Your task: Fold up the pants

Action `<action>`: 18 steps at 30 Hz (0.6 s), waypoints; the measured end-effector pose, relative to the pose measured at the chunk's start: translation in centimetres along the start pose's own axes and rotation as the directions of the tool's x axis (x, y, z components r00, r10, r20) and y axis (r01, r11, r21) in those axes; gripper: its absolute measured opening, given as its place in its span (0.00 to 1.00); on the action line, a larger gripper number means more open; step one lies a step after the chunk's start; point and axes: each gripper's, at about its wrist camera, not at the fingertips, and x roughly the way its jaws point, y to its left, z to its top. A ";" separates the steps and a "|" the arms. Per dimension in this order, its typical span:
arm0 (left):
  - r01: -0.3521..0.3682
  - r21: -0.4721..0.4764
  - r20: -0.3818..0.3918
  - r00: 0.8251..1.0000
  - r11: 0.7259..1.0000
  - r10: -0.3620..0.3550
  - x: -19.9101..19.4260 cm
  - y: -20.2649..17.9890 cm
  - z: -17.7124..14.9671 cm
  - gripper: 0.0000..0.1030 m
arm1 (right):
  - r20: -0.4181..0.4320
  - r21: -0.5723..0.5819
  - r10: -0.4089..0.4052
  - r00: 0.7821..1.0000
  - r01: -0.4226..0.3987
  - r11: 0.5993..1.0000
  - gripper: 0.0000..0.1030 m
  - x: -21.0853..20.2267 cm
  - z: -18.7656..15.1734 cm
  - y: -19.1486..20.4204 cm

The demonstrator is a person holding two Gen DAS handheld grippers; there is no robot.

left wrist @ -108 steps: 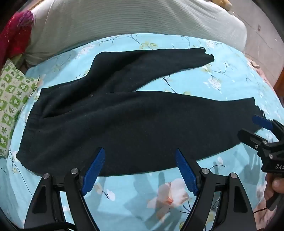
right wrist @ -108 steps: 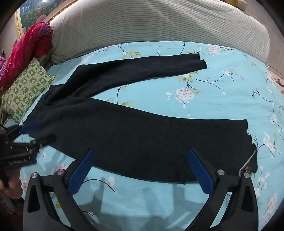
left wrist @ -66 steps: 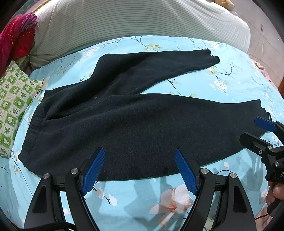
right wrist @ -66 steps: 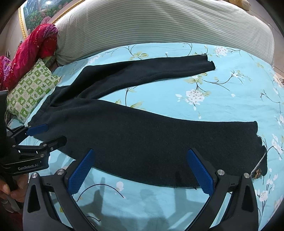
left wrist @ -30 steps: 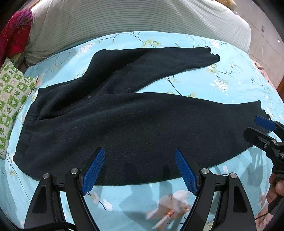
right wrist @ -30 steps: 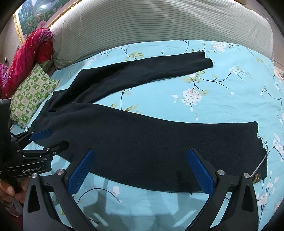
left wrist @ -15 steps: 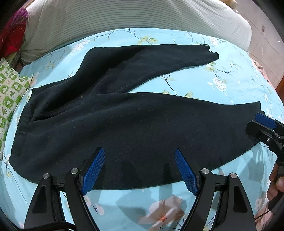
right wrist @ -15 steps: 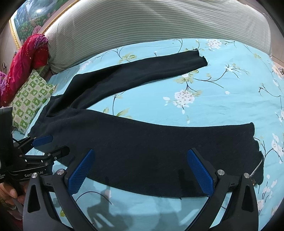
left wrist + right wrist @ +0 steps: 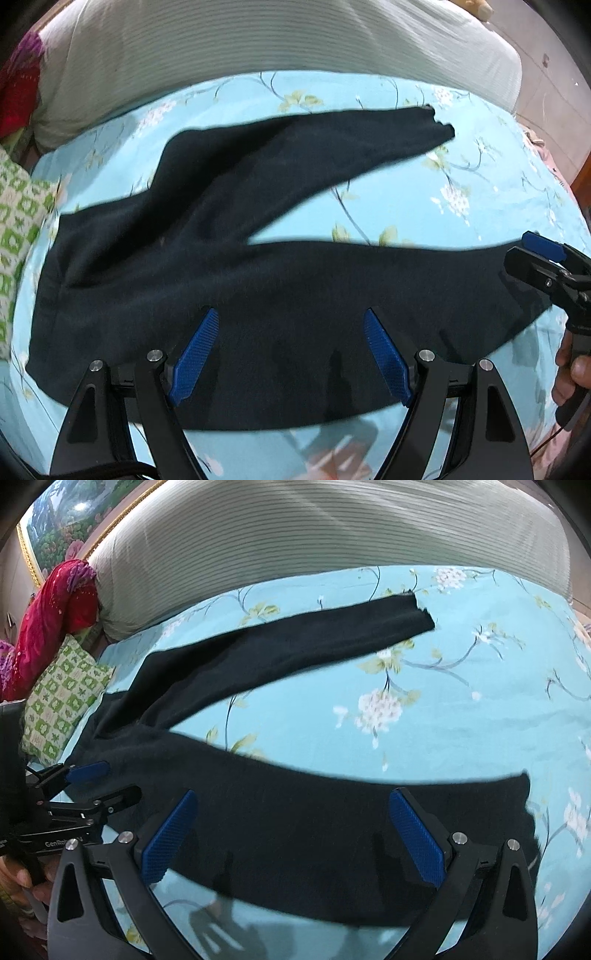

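Black pants (image 9: 229, 258) lie flat on the bed with the legs spread in a V, waist at the left, cuffs at the right. They also show in the right wrist view (image 9: 295, 812). My left gripper (image 9: 288, 347) is open and empty, hovering over the near leg close to the hip. My right gripper (image 9: 295, 834) is open and empty above the near leg's lower part. The right gripper (image 9: 535, 258) shows by the near cuff in the left wrist view. The left gripper (image 9: 92, 782) shows near the waistband in the right wrist view.
The bed has a light blue floral sheet (image 9: 443, 709). A large striped grey-white bolster (image 9: 295, 535) runs along the back. A green checked pillow (image 9: 62, 698) and a red cloth (image 9: 51, 609) lie at the left. The bed's edge falls off at the right (image 9: 554, 155).
Both grippers have moved forward over the near pant leg. The pants lie as before. Both jaws stay open.
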 end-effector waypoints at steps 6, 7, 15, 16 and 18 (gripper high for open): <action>-0.016 -0.029 -0.005 1.000 0.999 0.016 1.0 0.8 4.2 0.79 | 0.019 -0.006 0.005 1.000 -0.005 1.000 0.99 0.9 4.1 -1.9; -0.021 -0.027 -0.005 1.000 0.999 0.021 1.3 0.8 4.9 0.79 | 0.020 -0.006 0.006 1.000 -0.006 1.000 0.99 1.1 5.0 -2.4; -0.043 0.019 -0.001 0.999 0.999 0.043 3.2 1.4 11.6 0.79 | 0.016 -0.029 -0.005 1.000 0.005 1.000 0.99 3.0 11.7 -6.2; -0.054 0.030 0.005 0.999 0.998 0.054 3.5 1.5 12.4 0.79 | 0.011 -0.040 -0.010 1.000 0.010 0.999 0.99 3.5 13.0 -6.6; -0.064 0.051 0.004 0.998 0.997 0.064 4.3 1.5 13.8 0.79 | 0.003 -0.054 -0.017 1.000 0.017 0.998 0.99 4.3 14.9 -7.3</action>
